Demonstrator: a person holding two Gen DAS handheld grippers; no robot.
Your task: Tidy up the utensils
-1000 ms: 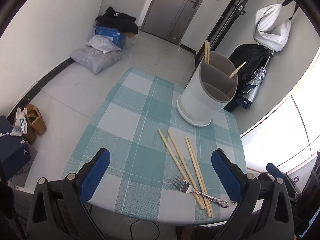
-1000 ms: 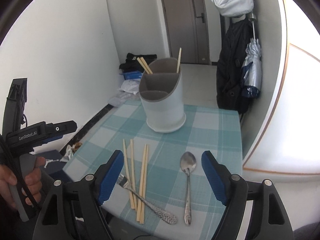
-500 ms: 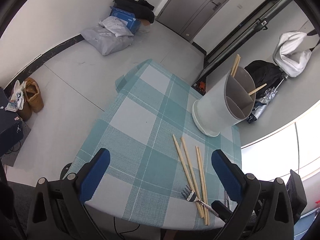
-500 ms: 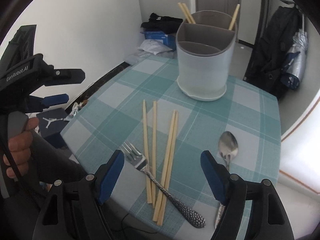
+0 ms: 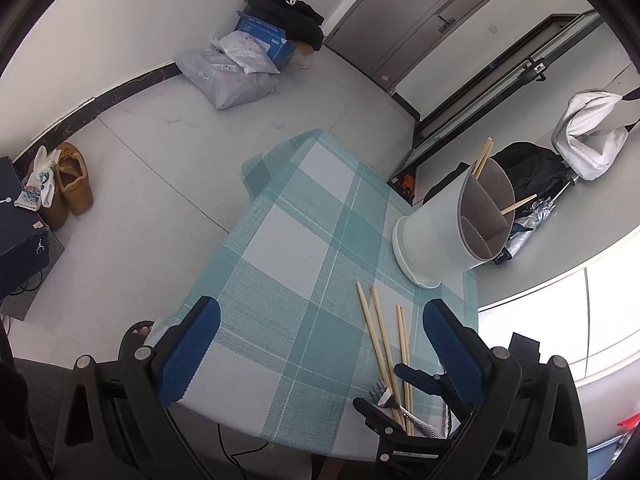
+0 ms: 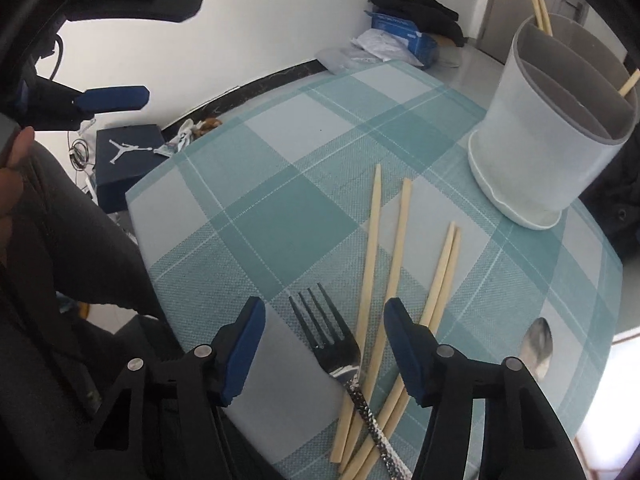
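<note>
A silver fork (image 6: 330, 336) lies near the front edge of the teal checked cloth (image 6: 280, 208), its handle crossing several wooden chopsticks (image 6: 400, 240). My right gripper (image 6: 324, 340) hangs low over the fork's head. Its blue pads (image 6: 244, 344) stand either side of the tines without touching them, and the jaws are closing. A spoon (image 6: 538, 344) lies to the right. A white divided holder (image 6: 540, 132) stands at the back with chopsticks in it. My left gripper (image 5: 320, 344) is open and empty over the cloth's left part. In its view, the right gripper (image 5: 380, 386) straddles the fork (image 5: 382, 394).
A person's hand (image 6: 12, 176) holds the left gripper (image 6: 112, 98) at the left of the table. On the floor are a dark shoe box (image 6: 124, 156), shoes (image 5: 72, 184) and bags (image 5: 232, 76). The cloth's front edge (image 5: 256, 428) is close under both grippers.
My right gripper has come down and forward over the fork, rolled, and its jaws have narrowed. The left gripper has rolled and shifted sideways; the right gripper's fingers now show in its view.
</note>
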